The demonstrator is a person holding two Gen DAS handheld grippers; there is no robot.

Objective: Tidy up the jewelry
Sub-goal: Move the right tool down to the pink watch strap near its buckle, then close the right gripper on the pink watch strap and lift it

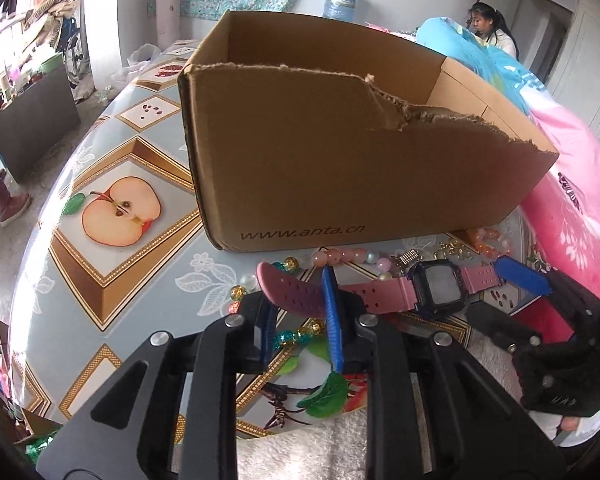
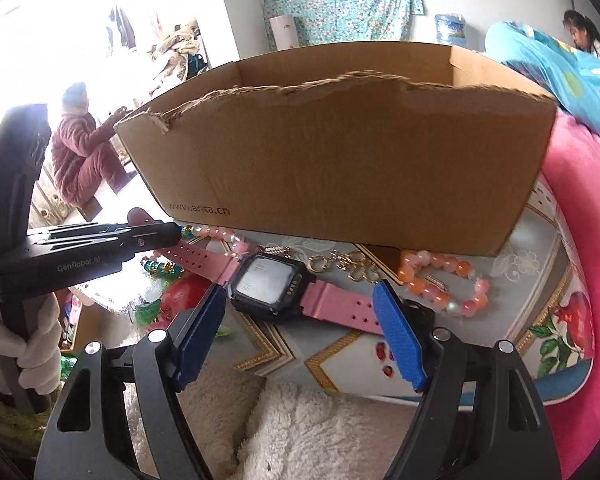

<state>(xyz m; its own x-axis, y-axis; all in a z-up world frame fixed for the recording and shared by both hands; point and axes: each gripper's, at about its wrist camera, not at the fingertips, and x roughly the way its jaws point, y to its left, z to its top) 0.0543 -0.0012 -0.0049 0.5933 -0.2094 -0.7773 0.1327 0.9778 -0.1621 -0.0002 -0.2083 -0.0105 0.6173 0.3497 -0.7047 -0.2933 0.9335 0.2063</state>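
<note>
Nearest you, your left gripper (image 1: 300,320) is clamped on the watch (image 1: 436,286), its blue pads pinching the pink strap's free end. Your right gripper (image 2: 300,332) is spread wide, one blue pad on each side of the watch's other strap half; the right pad sits at the strap's edge, the left pad stands clear of the dark square case, nothing squeezed.

The watch lies stretched out flat on the table (image 1: 112,280), on a fruit-print cloth, face up. Just behind it, beads everywhere: a pale pink bead bracelet (image 1: 348,257) near the strap, a teal and gold bead string (image 1: 300,334) under your left pads, a gold chain (image 2: 348,266) beside the case, and an orange and pink bead bracelet (image 2: 444,280) off to the right.

Right behind all that stands the cardboard box (image 2: 340,152), open-topped with a torn front edge, almost touching the beads. A pink quilt (image 2: 588,220) presses against its right side.
</note>
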